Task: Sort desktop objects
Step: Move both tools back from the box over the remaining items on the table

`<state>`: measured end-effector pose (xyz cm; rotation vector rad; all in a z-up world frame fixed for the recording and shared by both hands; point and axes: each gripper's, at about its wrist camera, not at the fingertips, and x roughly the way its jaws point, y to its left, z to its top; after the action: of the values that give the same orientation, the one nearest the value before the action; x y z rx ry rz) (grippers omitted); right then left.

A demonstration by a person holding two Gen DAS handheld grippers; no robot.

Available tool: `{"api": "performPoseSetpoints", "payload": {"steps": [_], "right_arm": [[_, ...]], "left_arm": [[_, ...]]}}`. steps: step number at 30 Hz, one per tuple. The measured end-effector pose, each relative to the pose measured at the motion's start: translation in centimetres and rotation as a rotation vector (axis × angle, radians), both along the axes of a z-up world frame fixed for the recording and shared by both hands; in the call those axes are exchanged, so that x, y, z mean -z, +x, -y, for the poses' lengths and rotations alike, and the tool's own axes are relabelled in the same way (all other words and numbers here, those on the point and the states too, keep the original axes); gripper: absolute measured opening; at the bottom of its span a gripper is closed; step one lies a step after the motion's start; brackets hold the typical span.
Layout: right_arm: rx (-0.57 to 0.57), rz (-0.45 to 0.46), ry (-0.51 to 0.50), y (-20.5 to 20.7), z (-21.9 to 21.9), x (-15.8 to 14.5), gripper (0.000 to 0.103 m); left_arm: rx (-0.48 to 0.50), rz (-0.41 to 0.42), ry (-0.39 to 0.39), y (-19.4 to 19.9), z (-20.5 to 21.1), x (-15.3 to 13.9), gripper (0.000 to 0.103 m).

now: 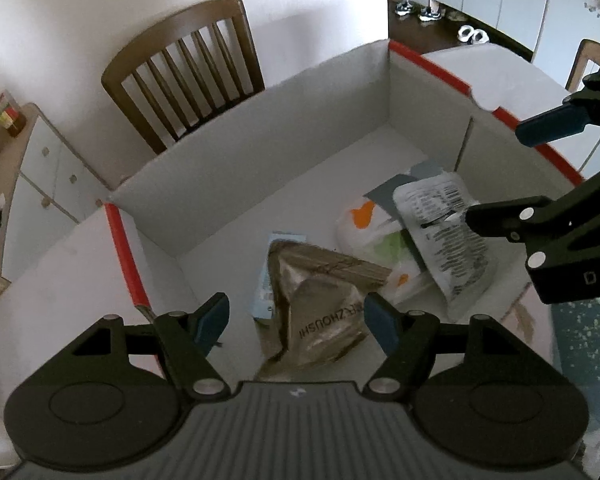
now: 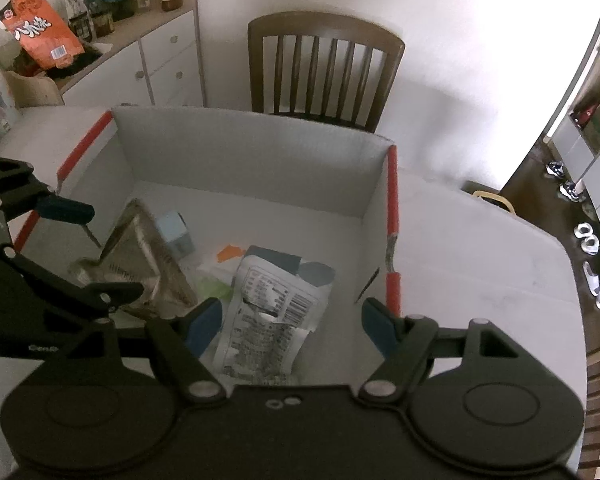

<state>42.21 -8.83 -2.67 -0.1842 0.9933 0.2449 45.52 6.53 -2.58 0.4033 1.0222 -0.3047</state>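
White box [image 1: 260,152], brown pouch [image 1: 320,312], white packet [image 1: 448,236] inside

Free floor behind packets [image 1: 448,236]; box walls [image 1: 260,152] all around.

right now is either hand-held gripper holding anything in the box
Nothing is held. The left hand-held gripper and the right hand-held gripper both stand open above the packets lying in the box.

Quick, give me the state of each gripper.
Left gripper: open, holding nothing, above the brown packet.
Right gripper: open, holding nothing, above the white printed pouch.
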Motion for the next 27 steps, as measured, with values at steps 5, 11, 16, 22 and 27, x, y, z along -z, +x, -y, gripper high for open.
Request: {"api": "performPoseSetpoints", "payload": {"steps": [5, 11, 16, 22, 27], "right_arm": [[0.001, 0.023, 0.011, -1.1, 0.2, -1.3, 0.077], [0.000, 0.042, 0.026, -2.6, 0.6, -2.8, 0.077], [0.002, 0.058, 0.032, -3.9, 0.9, -4.0, 0.077], [-0.002, 0.075, 0.041, -5.5, 1.2, -5.1, 0.077], [-0.010, 0.084, 0.046, -7.0, 1.4, -5.9, 0.077]], "left_arm": [[0.002, 0.021, 0.001, -1.2, 0.4, -1.5, 0.074], [-0.004, 0.044, 0.006, -2.5, 0.7, -2.9, 0.074], [-0.002, 0.065, 0.012, -4.0, 1.2, -4.1, 0.074], [-0.011, 0.091, 0.008, -5.8, 1.4, -5.5, 0.074], [-0.010, 0.103, 0.011, -7.4, 1.8, -6.3, 0.074]]}}
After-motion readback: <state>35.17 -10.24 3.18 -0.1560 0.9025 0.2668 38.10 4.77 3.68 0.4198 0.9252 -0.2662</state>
